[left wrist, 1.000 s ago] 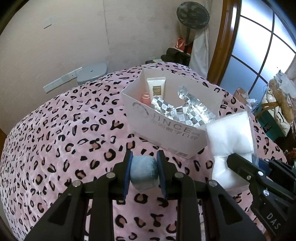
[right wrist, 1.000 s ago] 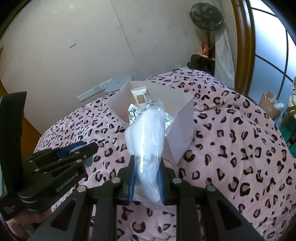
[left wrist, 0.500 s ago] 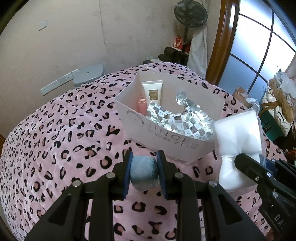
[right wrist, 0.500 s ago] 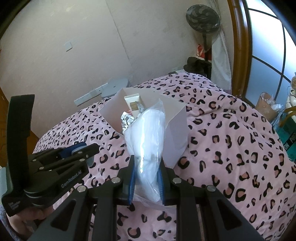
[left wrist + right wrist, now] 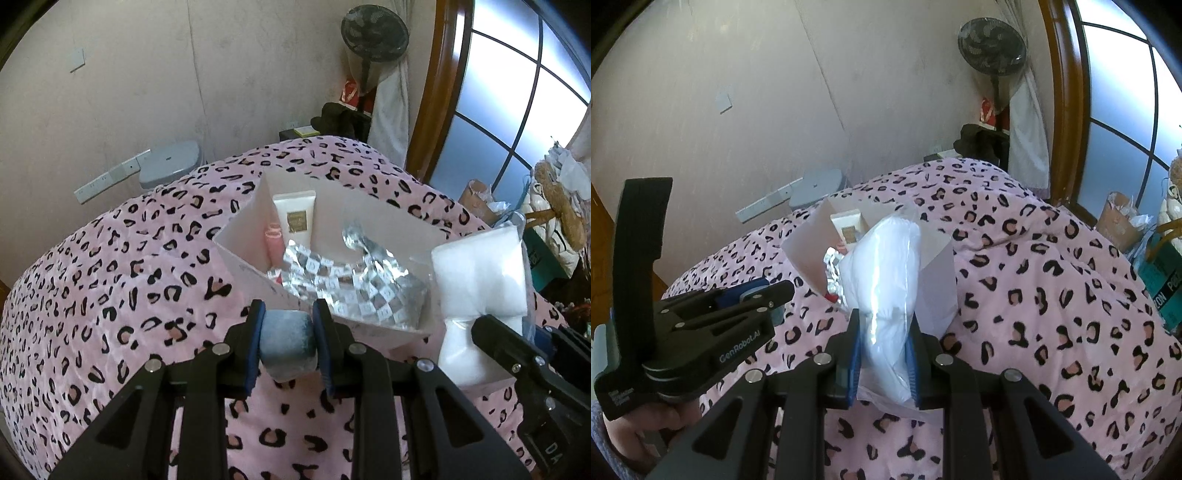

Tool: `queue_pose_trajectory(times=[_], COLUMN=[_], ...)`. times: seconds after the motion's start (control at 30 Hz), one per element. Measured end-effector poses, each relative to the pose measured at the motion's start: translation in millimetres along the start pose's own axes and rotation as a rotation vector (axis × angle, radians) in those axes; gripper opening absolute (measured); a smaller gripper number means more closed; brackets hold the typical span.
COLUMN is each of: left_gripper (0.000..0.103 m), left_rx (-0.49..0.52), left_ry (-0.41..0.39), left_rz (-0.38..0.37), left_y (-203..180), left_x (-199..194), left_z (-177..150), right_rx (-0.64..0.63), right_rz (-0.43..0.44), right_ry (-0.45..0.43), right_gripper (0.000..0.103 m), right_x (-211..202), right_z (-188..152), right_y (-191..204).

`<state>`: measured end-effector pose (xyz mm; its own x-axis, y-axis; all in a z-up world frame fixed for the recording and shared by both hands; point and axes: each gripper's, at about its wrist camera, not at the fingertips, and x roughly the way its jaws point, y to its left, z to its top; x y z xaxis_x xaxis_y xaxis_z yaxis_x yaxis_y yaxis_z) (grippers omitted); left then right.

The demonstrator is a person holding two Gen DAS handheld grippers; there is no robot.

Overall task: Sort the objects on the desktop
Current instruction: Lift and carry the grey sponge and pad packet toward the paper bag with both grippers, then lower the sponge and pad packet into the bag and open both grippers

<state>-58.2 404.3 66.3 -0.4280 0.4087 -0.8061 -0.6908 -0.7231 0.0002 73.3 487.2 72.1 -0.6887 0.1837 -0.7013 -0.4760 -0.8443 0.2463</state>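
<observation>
Two grippers over a leopard-print bed: left gripper (image 5: 288, 341) clamps a grey-blue pad (image 5: 287, 338); right gripper (image 5: 884, 350) grips a white plastic bag (image 5: 886, 273), hiding much of the white box (image 5: 938, 280).

Left gripper (image 5: 287, 341): moving closer to the white box (image 5: 258, 280) with the blue puff (image 5: 286, 341).
Right gripper (image 5: 883, 347): bringing the white bag (image 5: 886, 280) up over the box.

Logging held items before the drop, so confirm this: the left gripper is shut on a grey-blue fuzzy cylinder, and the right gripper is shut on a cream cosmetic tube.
One thing is wrong. The right gripper is shut on a clear plastic bag of white padding, as the right wrist view shows. The cream cosmetic tube stands inside the white cardboard box. The left gripper is indeed shut on the grey-blue fuzzy cylinder.
</observation>
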Motion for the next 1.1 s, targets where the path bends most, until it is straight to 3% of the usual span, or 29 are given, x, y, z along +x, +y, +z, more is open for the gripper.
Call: queue_pose_trajectory(times=[0.17, 0.63, 0.8, 1.1], left_gripper=[0.027, 0.027, 0.027, 0.027], left_rx=[0.005, -0.051, -0.071, -0.078], left_ry=[-0.018, -0.031, 0.007, 0.068], left_rz=[-0.004, -0.122, -0.154, -0.154], left_y=[2, 22, 25, 25], left_x=[1, 18, 44, 91], left_z=[19, 79, 80, 59], right_rx=[-0.004, -0.058, -0.083, -0.070], right_rz=[0.007, 0.011, 0.005, 0.033], right_ry=[-0.032, -0.113, -0.085, 0.054], right_gripper=[0.021, 0.021, 0.021, 0.021], right_x=[1, 16, 35, 88], right_z=[15, 65, 68, 48], right_y=[0, 15, 20, 18])
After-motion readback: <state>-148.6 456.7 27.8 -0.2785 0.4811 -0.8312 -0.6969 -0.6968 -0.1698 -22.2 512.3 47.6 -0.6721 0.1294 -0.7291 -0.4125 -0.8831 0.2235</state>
